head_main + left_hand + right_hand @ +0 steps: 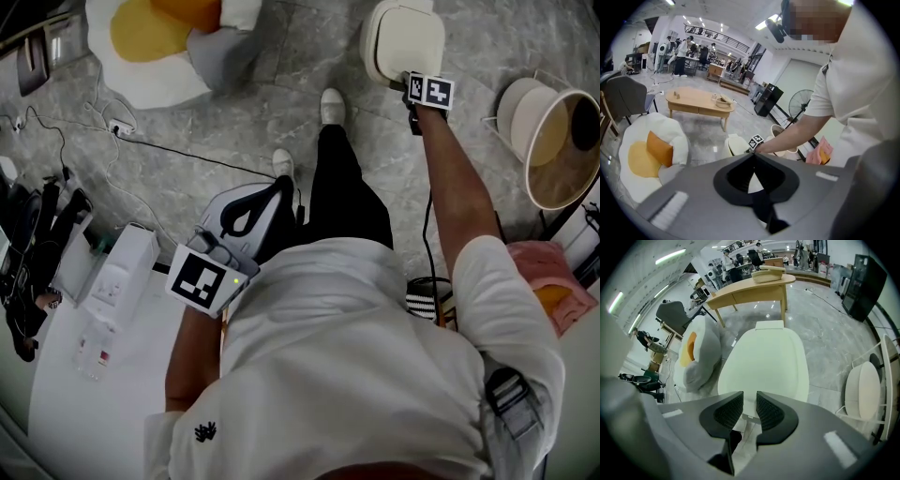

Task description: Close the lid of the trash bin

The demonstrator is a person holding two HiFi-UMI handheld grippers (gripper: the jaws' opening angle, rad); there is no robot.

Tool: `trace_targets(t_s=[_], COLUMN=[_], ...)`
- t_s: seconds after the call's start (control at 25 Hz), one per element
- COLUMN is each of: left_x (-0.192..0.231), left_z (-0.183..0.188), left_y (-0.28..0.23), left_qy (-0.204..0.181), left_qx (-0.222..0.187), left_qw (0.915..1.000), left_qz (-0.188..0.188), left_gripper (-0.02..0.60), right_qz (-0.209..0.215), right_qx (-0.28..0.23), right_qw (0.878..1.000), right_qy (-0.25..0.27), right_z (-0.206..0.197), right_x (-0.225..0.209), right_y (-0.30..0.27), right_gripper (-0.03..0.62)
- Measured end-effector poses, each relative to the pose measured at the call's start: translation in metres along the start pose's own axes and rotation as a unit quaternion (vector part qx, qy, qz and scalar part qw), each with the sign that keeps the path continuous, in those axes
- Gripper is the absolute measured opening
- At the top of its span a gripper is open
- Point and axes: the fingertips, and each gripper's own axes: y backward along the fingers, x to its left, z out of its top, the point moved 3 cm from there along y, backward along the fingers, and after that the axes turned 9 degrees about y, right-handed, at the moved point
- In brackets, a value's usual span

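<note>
The cream trash bin [403, 42] stands on the grey marble floor, and its lid [766, 359] looks flat and down. My right gripper [417, 80] is stretched out over the bin's near edge. In the right gripper view its jaws [750, 397] stand a narrow gap apart just above the lid's front rim, with nothing between them. My left gripper [281, 183] hangs by the person's left leg, far from the bin. In the left gripper view its tips [753, 155] meet, empty, and the bin [733, 145] shows beyond them.
A round white basket with a tan liner [553, 141] stands right of the bin. A fried-egg floor cushion [150, 42] lies at the far left, with cables [187, 155] across the floor. A white table with boxes [112, 281] is at the left. A wooden coffee table [750, 289] stands behind the bin.
</note>
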Motion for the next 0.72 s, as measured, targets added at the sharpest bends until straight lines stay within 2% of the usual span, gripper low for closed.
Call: trace_targets(t_s=[0.72], left_x=[0.005], left_z=[-0.002], left_y=[-0.025], left_qy=[0.013], left_qx=[0.032], left_qw=[0.9994], left_qz=[-0.002], left_gripper=[0.055], right_qz=[0.005], right_qx=[0.025], right_qw=[1.000], right_qy=[-0.005], right_z=[-0.015], right_x=[-0.009], right_y=[-0.038], right_gripper=[0.075])
